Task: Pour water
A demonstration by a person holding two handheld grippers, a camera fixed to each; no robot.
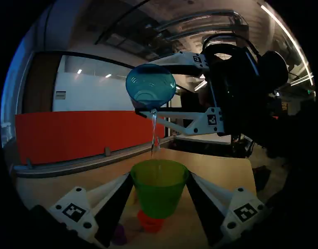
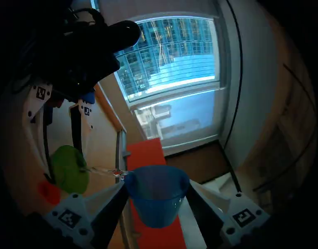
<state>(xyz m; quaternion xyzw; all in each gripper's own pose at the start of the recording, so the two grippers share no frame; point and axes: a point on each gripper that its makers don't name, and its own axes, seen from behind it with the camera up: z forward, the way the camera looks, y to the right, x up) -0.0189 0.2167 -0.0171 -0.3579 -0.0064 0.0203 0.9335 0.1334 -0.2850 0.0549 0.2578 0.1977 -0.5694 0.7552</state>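
Left gripper view shows the left claw (image 1: 159, 177) pinching the green cup (image 1: 160, 195) upright over the desk (image 1: 219, 166), right under the blue cup (image 1: 150, 86) that the right claw (image 2: 157, 183) pinches and tips, so the water (image 1: 153, 133) falls straight in.

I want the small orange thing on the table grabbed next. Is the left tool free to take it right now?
Probably not. The left tool is shut on the green cup, which is catching water from the blue cup. The orange thing sits just beneath, so the green cup must go first.
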